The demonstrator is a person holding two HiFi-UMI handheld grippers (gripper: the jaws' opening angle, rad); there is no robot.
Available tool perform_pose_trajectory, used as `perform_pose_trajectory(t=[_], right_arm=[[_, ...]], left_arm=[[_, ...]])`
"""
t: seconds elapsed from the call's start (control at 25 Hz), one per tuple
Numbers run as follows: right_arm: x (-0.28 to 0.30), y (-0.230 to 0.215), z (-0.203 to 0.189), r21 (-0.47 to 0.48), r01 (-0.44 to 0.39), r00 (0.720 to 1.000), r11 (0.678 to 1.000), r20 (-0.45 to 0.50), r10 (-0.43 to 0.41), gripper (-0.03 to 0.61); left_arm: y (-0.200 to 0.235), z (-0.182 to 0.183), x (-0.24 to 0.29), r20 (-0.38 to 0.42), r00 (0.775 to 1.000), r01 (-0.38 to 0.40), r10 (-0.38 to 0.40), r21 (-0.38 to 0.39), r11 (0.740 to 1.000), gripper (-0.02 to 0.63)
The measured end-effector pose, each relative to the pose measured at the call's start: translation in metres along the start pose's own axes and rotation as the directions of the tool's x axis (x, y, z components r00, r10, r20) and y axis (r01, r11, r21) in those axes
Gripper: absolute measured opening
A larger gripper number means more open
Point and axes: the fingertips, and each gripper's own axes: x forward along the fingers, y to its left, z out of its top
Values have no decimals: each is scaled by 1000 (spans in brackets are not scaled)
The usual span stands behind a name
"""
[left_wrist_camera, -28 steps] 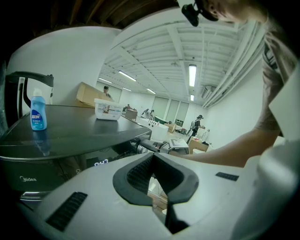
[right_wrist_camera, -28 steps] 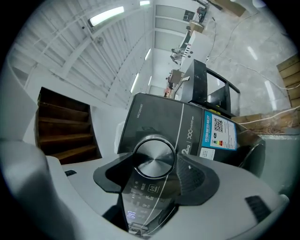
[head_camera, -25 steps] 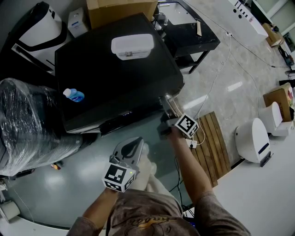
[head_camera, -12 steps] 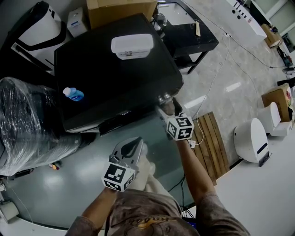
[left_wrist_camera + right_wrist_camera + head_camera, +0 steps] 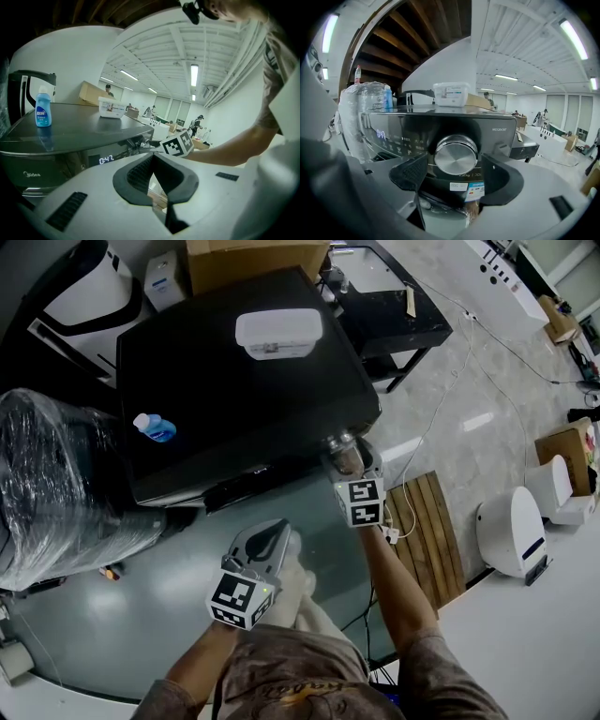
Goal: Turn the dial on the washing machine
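The black washing machine (image 5: 244, 399) stands ahead of me, its silver dial (image 5: 339, 448) at the front right corner. In the right gripper view the dial (image 5: 456, 154) fills the middle of the control panel, next to the lit display (image 5: 381, 134). My right gripper (image 5: 347, 463) is open just in front of the dial. Its jaws have just been opening, and its pads (image 5: 410, 171) flank the dial without touching it. My left gripper (image 5: 277, 529) hangs back lower left, shut on nothing (image 5: 153, 157).
On the machine's top lie a blue bottle (image 5: 152, 429) and a white lidded box (image 5: 277, 334). A plastic-wrapped appliance (image 5: 56, 484) stands to the left. A wooden slat board (image 5: 431, 531), cables and a white device (image 5: 511, 526) lie on the floor to the right.
The right gripper has rolled about its own line, so its marker cube now faces up squarely, and it sits a little closer to the dial. The left gripper has stayed put.
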Motion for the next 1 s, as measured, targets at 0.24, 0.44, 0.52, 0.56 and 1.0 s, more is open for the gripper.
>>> perform_pose_trajectory(t=[0.24, 0.44, 0.52, 0.56, 1.0], right_arm=[[-1, 0, 5, 28, -8, 1000, 1000, -11, 8, 275], [-1, -1, 5, 36, -11, 1000, 999, -9, 11, 273], [-1, -2, 5, 83, -22, 1000, 996, 3, 22, 272], [-1, -2, 4, 115, -31, 1000, 993, 9, 30, 272], [0, -5, 0, 497, -150, 988, 855, 105, 112, 272]], left_arm=[[0, 1, 0, -2, 1000, -6, 6, -3, 1000, 0], [0, 1, 1, -1, 1000, -8, 8, -1, 1000, 0], [-1, 1, 1, -4, 1000, -7, 7, 0, 1000, 0], [-2, 0, 1, -5, 1000, -7, 7, 1, 1000, 0], [-5, 1, 3, -3, 1000, -1, 1, 6, 1000, 0]])
